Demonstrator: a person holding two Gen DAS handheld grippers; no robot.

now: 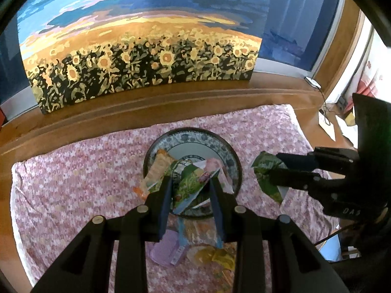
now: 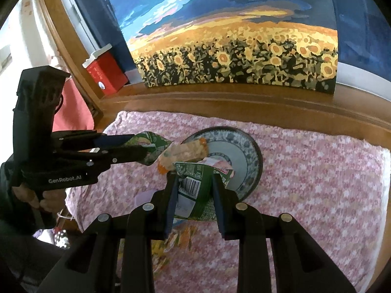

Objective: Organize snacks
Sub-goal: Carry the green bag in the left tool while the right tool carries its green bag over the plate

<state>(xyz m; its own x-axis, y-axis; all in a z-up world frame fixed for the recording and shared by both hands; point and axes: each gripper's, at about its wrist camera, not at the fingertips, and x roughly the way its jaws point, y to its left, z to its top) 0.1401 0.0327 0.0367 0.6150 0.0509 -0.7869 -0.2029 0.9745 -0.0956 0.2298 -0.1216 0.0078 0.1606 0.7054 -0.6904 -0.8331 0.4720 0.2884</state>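
A: State the condition of the left gripper [image 1: 190, 183].

B: Clamped. Its two flat dark fingers [image 1: 164, 200] pinch a glossy green snack packet [image 1: 193, 185], crinkled foil, held on edge above the near rim of the plate [image 1: 195, 139]. In the right wrist view the same tool [image 2: 136, 151] reaches in from 9 o'clock, level with the cloth, and a bare hand [image 2: 36, 199] wraps its grip below.

A: And the right gripper [image 2: 193, 183]?

B: Also clamped. Its fingers [image 2: 218, 202] hold a second green packet [image 2: 195, 190], barcode side up, creased and partly folded. In the left wrist view this tool [image 1: 276, 171] enters from 3 o'clock, fingers horizontal, the packet [image 1: 266, 175] hanging just beside the plate's right rim.

A: Describe the plate.

B: Round, shallow, ceramic, with a blue-and-white patterned band and a dark outer edge. An orange packet [image 1: 158, 168] and a pink one [image 1: 211, 164] lie inside it, overlapping its rim at 7 o'clock and 4 o'clock respectively.

A: Surroundings?

B: The plate stands on a pink floral cloth [image 1: 80, 171], soft and slightly rumpled. More snacks lie on the cloth at 6 o'clock under the left gripper: a flat lilac packet [image 1: 163, 249] and a yellow one [image 1: 212, 256]. At 12 o'clock a sunflower painting [image 1: 136, 48] leans on a polished wooden ledge [image 1: 171, 97].
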